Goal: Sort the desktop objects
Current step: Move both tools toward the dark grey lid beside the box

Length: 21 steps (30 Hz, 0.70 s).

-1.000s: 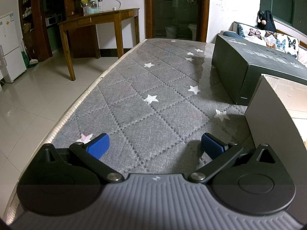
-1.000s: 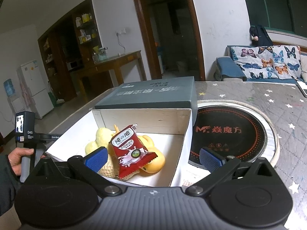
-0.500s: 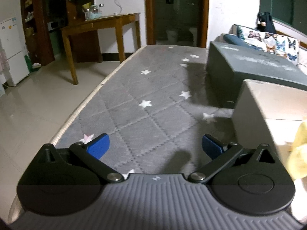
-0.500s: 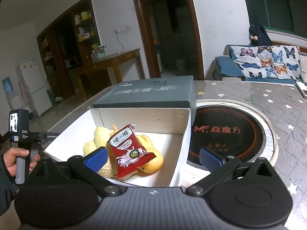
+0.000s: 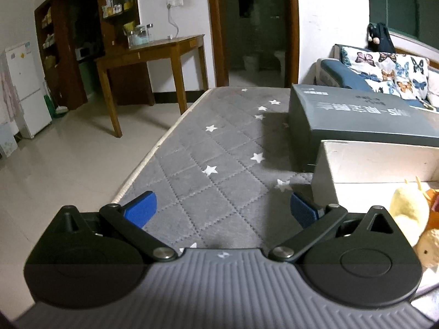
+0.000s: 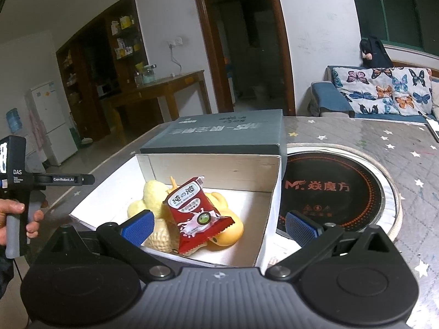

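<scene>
Both tools gape empty beside the white box [image 6: 271, 192].

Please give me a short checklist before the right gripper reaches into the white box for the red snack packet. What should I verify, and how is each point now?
1. Right gripper open and empty: ok.
2. Red snack packet on top, uncovered: ok.
3. White box open at the top: ok.
4. Left gripper outside the box, open over the quilted cover: ok.
5. Where the packet should go: cannot tell.
</scene>
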Each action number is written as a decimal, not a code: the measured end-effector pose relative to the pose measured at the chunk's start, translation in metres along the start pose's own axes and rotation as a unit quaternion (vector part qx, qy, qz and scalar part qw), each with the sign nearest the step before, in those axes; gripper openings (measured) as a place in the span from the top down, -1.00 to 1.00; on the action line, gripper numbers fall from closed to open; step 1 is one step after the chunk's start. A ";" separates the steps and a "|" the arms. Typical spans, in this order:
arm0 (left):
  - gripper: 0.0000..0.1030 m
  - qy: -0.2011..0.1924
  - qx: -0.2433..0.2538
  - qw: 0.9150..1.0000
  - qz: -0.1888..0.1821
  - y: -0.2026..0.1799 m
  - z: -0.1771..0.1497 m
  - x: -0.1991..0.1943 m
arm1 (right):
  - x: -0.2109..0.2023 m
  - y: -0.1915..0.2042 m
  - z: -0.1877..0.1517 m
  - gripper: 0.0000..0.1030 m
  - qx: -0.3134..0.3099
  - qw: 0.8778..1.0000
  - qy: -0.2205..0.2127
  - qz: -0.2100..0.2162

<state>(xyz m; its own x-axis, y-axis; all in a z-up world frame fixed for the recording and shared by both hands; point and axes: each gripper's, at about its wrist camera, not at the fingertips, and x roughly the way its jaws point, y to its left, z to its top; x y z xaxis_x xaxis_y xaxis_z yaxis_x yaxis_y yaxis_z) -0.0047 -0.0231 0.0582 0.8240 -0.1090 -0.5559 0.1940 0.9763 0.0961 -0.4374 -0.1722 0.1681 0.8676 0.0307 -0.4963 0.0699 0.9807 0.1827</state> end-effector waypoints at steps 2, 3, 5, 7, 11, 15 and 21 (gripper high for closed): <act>-1.00 -0.002 -0.002 1.000 -0.009 -0.003 0.001 -0.006 | -0.001 0.002 0.000 -1.00 -0.002 1.000 -0.001 0.001; -1.00 0.000 -0.003 1.000 -0.015 -0.005 0.002 -0.008 | -0.001 0.003 -0.001 -1.00 -0.002 1.000 0.000 0.001; -1.00 0.005 -0.002 1.000 -0.027 -0.008 0.004 -0.012 | -0.002 0.004 -0.001 -1.00 -0.004 1.000 -0.001 0.002; -1.00 0.009 0.006 0.999 -0.039 -0.014 0.006 -0.016 | -0.003 0.005 0.000 -1.00 -0.005 1.000 -0.001 0.002; -1.00 0.014 0.026 0.998 -0.058 -0.028 0.008 -0.023 | -0.003 0.008 0.001 -1.00 -0.006 1.000 -0.002 0.003; -1.00 0.018 0.033 0.997 -0.073 -0.038 0.010 -0.026 | -0.002 0.010 0.003 -1.00 -0.008 1.000 -0.002 0.005; -1.00 0.028 0.037 0.996 -0.075 -0.048 0.016 -0.024 | 0.001 0.013 0.006 -1.00 -0.011 1.000 -0.001 0.007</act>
<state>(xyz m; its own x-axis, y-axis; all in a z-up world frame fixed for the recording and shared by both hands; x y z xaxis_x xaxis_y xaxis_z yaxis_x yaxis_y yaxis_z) -0.0251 -0.0707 0.0798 0.7518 -0.2398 -0.6143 0.3536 0.9329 0.0686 -0.4327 -0.1604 0.1751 0.8693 0.0439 -0.4923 0.0467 0.9843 0.1701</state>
